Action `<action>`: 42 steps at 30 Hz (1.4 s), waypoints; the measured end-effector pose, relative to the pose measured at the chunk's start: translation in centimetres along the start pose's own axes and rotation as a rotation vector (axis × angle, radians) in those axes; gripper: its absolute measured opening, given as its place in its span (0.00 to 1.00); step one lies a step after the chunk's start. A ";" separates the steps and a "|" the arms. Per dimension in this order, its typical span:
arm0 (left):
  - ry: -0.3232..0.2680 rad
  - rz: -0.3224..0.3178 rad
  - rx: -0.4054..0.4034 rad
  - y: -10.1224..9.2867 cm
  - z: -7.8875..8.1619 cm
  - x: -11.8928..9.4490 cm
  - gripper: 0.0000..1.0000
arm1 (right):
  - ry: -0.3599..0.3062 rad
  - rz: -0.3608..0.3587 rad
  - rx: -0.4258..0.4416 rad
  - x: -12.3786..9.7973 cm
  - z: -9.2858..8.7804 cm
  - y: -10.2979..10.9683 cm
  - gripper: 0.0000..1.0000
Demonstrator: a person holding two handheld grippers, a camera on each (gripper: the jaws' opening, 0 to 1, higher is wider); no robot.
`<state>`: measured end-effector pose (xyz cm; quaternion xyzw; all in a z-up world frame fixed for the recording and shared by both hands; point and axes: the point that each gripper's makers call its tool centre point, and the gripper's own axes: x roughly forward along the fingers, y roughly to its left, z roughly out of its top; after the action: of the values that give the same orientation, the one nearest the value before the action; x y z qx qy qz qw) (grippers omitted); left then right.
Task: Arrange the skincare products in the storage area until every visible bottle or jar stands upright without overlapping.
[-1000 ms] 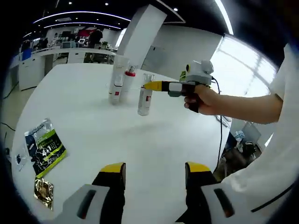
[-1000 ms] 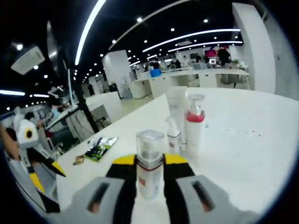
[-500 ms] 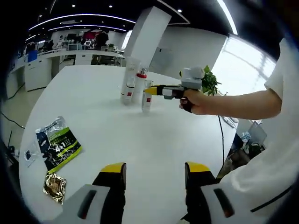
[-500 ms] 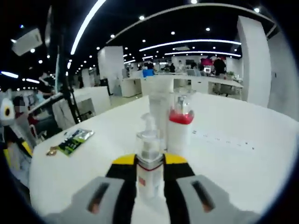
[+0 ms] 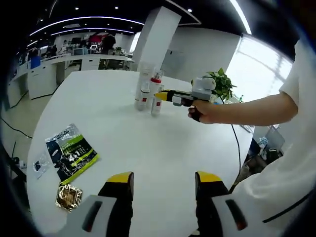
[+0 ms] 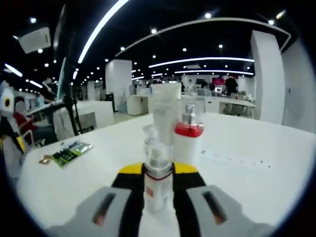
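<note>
My right gripper (image 6: 158, 175) is shut on a small clear bottle (image 6: 158, 170) with a red band, held upright between the yellow-tipped jaws. Just beyond it stand a red-collared pump bottle (image 6: 186, 140), a tall white tube (image 6: 164, 113) and a small pump bottle (image 6: 149, 138). In the left gripper view the same cluster (image 5: 146, 91) stands upright at the far side of the white table (image 5: 148, 148), with the right gripper (image 5: 160, 95) holding the clear bottle (image 5: 157, 104) against it. My left gripper (image 5: 163, 180) hangs open over the near table, nothing between its jaws.
A green and black sachet (image 5: 73, 152), a small gold packet (image 5: 69, 196) and a clear wrapper (image 5: 40, 165) lie at the table's left edge. A person's hand and arm (image 5: 237, 111) reach in from the right. A potted plant (image 5: 219, 84) stands behind.
The right gripper has carried the clear bottle farther across the table, up to the standing cluster. The left view has pulled back; its jaws stay open.
</note>
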<state>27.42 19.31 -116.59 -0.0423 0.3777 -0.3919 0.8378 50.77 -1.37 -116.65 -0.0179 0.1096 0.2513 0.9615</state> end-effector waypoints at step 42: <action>-0.049 0.001 -0.101 -0.5 0.7 1.4 0.49 | -0.002 0.008 -0.135 0.5 0.2 -1.1 0.18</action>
<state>28.17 17.77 -116.72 -0.0941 0.3764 -0.3707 0.8438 51.78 -2.02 -116.57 -0.0820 0.0914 0.2620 0.9572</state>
